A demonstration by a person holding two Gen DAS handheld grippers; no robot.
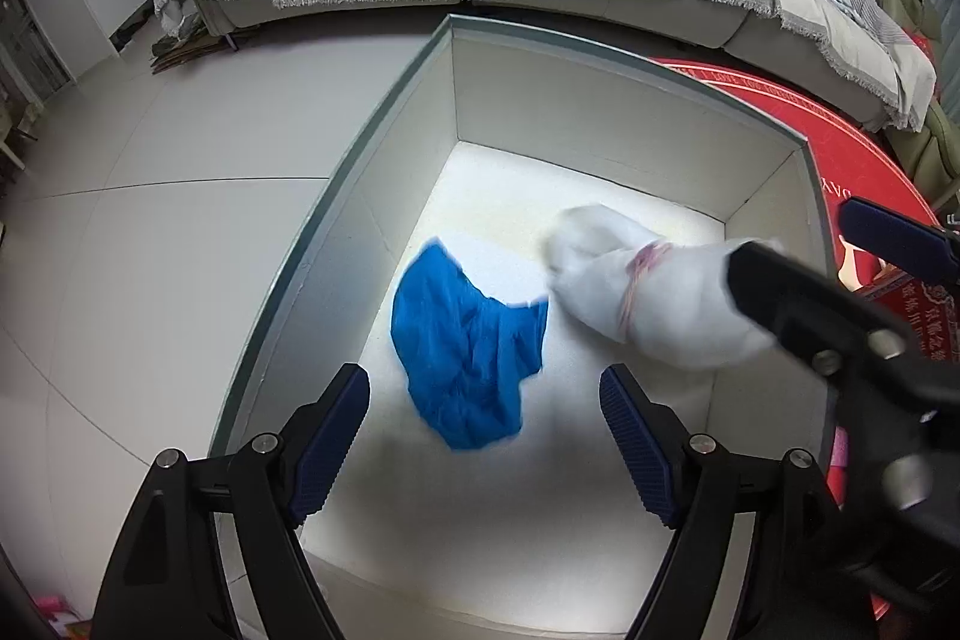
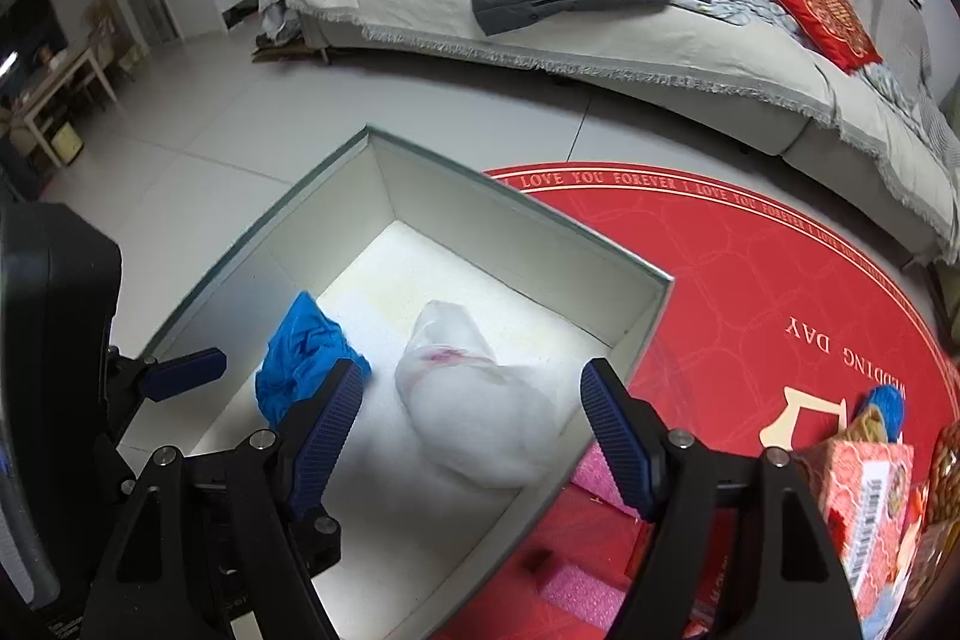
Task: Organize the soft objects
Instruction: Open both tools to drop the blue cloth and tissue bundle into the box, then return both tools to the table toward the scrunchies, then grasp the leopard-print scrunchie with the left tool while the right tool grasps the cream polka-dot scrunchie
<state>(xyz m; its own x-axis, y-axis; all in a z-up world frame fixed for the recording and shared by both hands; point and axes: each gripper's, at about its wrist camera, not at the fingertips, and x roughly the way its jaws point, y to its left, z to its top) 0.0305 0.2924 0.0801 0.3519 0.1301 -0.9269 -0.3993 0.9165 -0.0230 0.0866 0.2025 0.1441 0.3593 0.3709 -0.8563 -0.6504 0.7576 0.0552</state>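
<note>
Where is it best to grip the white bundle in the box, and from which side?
Probably at the waist of the white bundle, where a pink band cinches it narrow. Come from above, since the box walls block the sides, with fingers across its long axis. It lies flat beside the blue cloth.

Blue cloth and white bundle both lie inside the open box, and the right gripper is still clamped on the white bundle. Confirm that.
Not quite. The blue cloth and white bundle do lie inside the open box, but the right gripper is not clamped on the bundle: its jaws stand open above it, pads clear, as the right wrist view shows.
</note>
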